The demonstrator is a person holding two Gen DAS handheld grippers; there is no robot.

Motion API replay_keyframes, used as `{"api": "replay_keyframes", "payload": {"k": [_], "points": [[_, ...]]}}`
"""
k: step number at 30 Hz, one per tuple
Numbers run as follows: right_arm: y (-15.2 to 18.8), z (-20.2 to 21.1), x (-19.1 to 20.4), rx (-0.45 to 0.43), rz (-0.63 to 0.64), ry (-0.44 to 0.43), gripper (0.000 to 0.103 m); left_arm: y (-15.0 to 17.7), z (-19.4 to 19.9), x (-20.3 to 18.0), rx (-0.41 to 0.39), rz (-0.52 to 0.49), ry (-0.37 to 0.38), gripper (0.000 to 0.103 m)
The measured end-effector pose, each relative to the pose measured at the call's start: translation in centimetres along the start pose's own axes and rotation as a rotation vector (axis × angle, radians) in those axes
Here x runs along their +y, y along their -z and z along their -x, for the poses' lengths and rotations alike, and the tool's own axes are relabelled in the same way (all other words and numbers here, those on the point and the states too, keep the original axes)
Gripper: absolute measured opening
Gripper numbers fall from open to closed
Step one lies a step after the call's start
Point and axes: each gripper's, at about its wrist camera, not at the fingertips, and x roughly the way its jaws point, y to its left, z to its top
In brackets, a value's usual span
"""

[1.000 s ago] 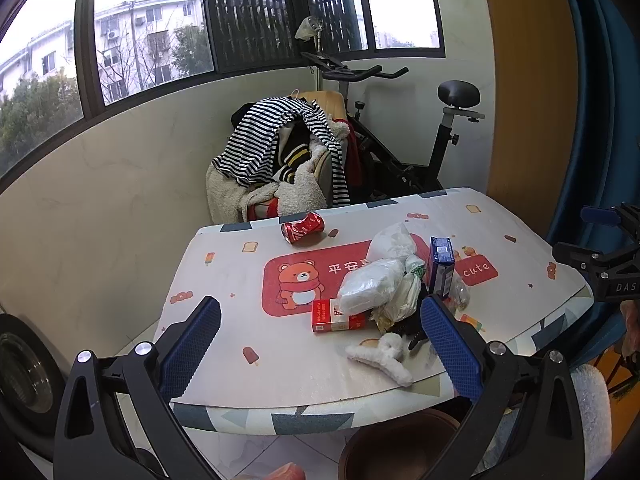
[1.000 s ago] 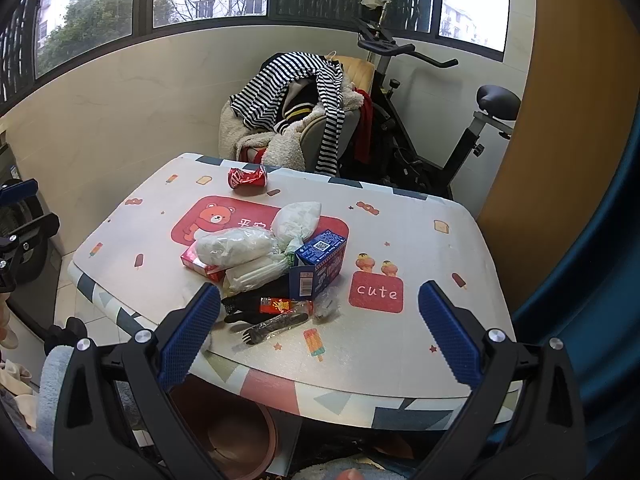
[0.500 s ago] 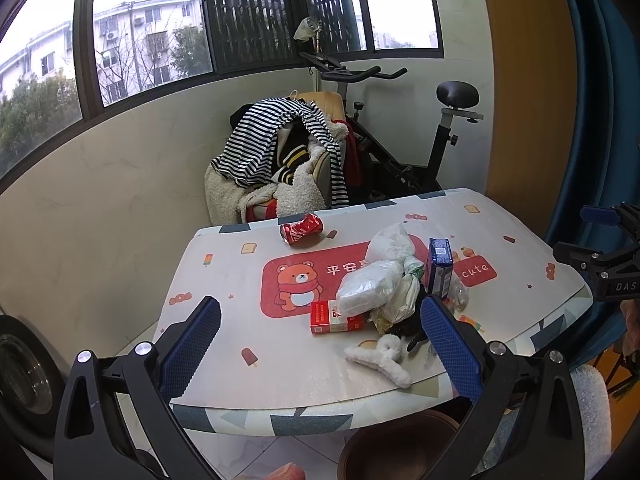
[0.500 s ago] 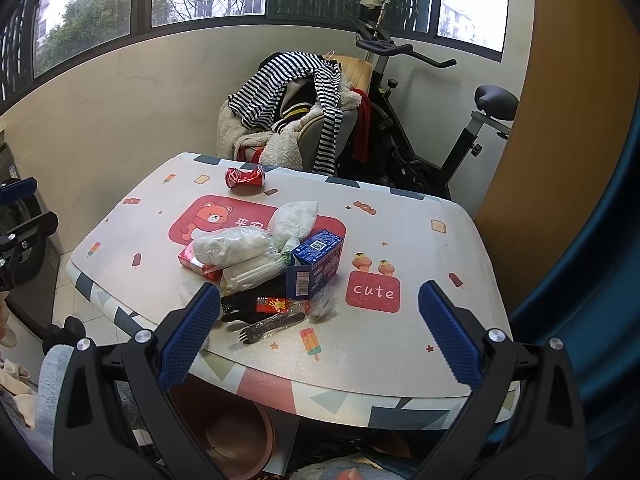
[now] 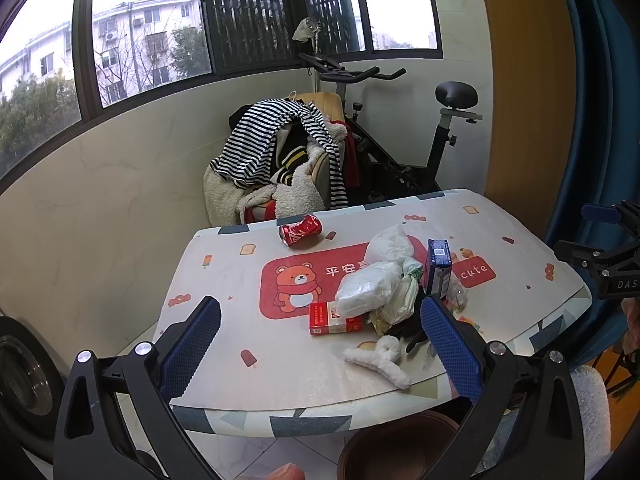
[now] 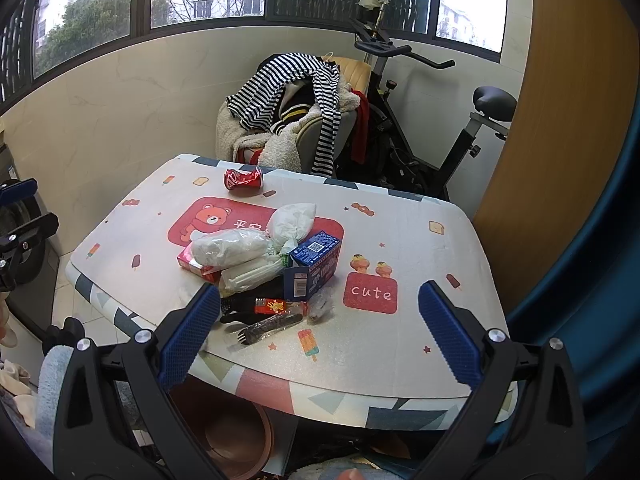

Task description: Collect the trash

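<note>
A heap of trash lies mid-table: white plastic bags (image 5: 370,286) (image 6: 236,242), a blue carton (image 5: 438,266) (image 6: 314,262), a red box (image 5: 334,318) (image 6: 196,266), a black plastic fork (image 6: 266,328) and a red wrapper (image 6: 276,305). A crushed red can (image 5: 300,231) (image 6: 243,179) lies at the table's far edge. A white fluffy clip (image 5: 380,356) lies near the front edge. My left gripper (image 5: 320,344) is open and empty above the near edge. My right gripper (image 6: 318,334) is open and empty, in front of the heap.
The table (image 5: 224,344) (image 6: 424,240) has a printed cover. A brown bin (image 5: 400,446) (image 6: 236,436) stands under its near edge. A chair piled with clothes (image 5: 280,160) (image 6: 296,108) and an exercise bike (image 5: 436,148) (image 6: 452,148) stand behind.
Both views have shifted very slightly; the table contents lie as before. Both grippers stay open.
</note>
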Motion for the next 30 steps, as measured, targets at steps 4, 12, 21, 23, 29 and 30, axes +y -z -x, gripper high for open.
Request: {"api": "replay_keyframes", "payload": {"k": [4,12,21,23,29,30], "points": [[0.0,0.0,-0.2,-0.003,-0.002,0.002,0.098,0.0,0.0,0.0,-0.002,-0.002,0.005,0.098],[1.1,-1.7,-0.4,0.030,-0.029,-0.003,0.098,1.2,-2.7,0.1,0.025,0.001,0.065,0.098],[4.2,-5.9,0.6,0.108,-0.012,-0.020,0.098,4.4,-6.2,1.5,0.097,0.031,0.092,0.098],[4.4,-6.7,0.4,0.122,-0.033,-0.028,0.098,4.8,-6.8,1.7,0.103,0.028,0.078,0.098],[4.0,-9.8,-0.6,0.183,-0.089,0.013,0.097,5.5,-8.6,2.6,0.112,0.028,0.066,0.098],[3.8,-10.2,-0.7,0.187,-0.097,0.007,0.097,5.6,-8.9,2.7,0.112,0.028,0.064,0.098]]}}
